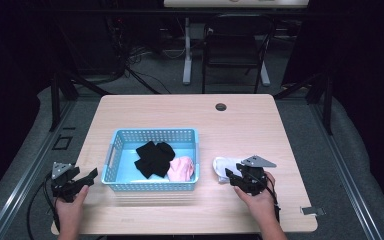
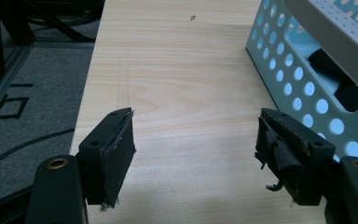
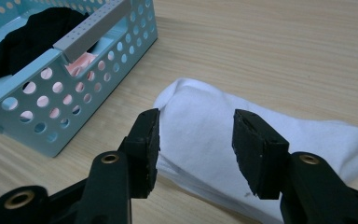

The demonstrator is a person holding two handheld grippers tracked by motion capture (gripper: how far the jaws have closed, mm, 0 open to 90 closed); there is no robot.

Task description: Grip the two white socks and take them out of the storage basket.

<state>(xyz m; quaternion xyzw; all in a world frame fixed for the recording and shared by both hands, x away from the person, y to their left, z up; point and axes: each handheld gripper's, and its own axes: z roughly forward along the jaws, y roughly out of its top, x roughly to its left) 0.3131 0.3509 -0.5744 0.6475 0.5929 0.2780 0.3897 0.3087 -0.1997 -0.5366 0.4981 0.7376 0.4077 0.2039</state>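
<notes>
A folded white sock (image 1: 223, 165) lies on the wooden table (image 1: 240, 125), just right of a light blue perforated basket (image 1: 155, 132). In the basket are a black cloth (image 1: 153, 157) and a pink cloth (image 1: 181, 168). My right gripper (image 1: 232, 177) is open at the sock's near end. In the right gripper view its jaws (image 3: 196, 144) stand apart over the white sock (image 3: 200, 126) without pinching it. My left gripper (image 1: 87, 176) is open beside the basket's left wall, with bare table between its jaws (image 2: 196, 154).
The basket's wall (image 2: 303, 79) rises close to the left gripper's right jaw. A round cable hole (image 1: 221, 107) sits near the table's far edge. A chair (image 1: 235, 45) and a desk leg stand beyond the table. A small tag (image 1: 312, 210) lies at the front right corner.
</notes>
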